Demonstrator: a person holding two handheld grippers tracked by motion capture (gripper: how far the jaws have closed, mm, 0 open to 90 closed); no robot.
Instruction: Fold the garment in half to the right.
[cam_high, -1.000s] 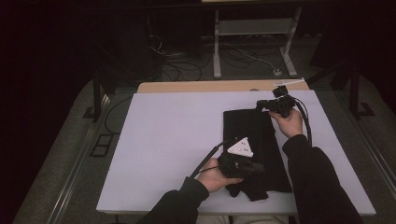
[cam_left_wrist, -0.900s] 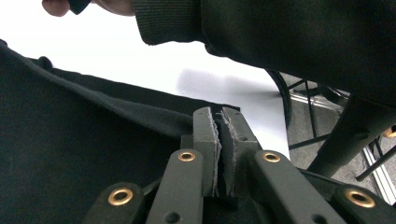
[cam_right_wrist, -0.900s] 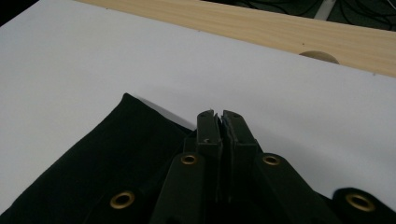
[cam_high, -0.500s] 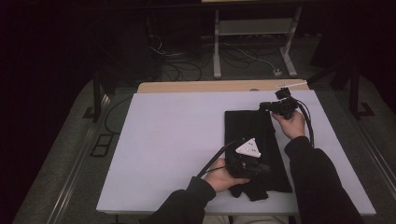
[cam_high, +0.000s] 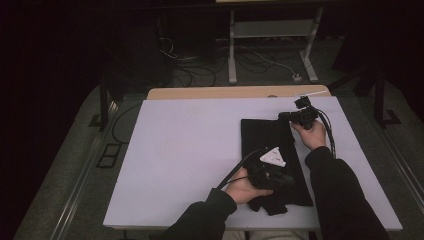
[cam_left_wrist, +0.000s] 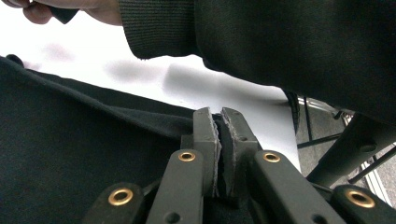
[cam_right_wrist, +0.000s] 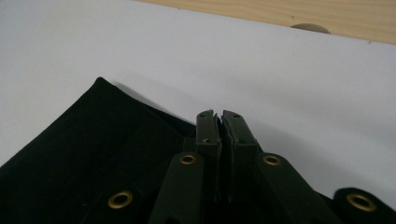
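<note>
A black cloth (cam_high: 267, 137) lies flat on the right half of the white table (cam_high: 190, 150). My left gripper (cam_high: 289, 179), with its grey three-cornered plate on top, sits low over the cloth's near end and points right. In the left gripper view its jaws (cam_left_wrist: 219, 116) are pressed together at the cloth's (cam_left_wrist: 70, 154) edge, with dark fabric pinched between the pads. My right gripper (cam_high: 283, 116) is at the cloth's far right corner. There its jaws (cam_right_wrist: 217, 116) are shut on the hem of the cloth (cam_right_wrist: 93, 154).
A bare wooden strip (cam_high: 225, 92) runs along the table's far edge. The person's right sleeve (cam_left_wrist: 280, 42) hangs close above the left gripper. Cables and a metal stand (cam_high: 272, 45) are on the floor beyond the table. White surface stretches left of the cloth.
My left gripper has slid a little to the right along the cloth's near end. The right gripper has stayed at the far corner.
</note>
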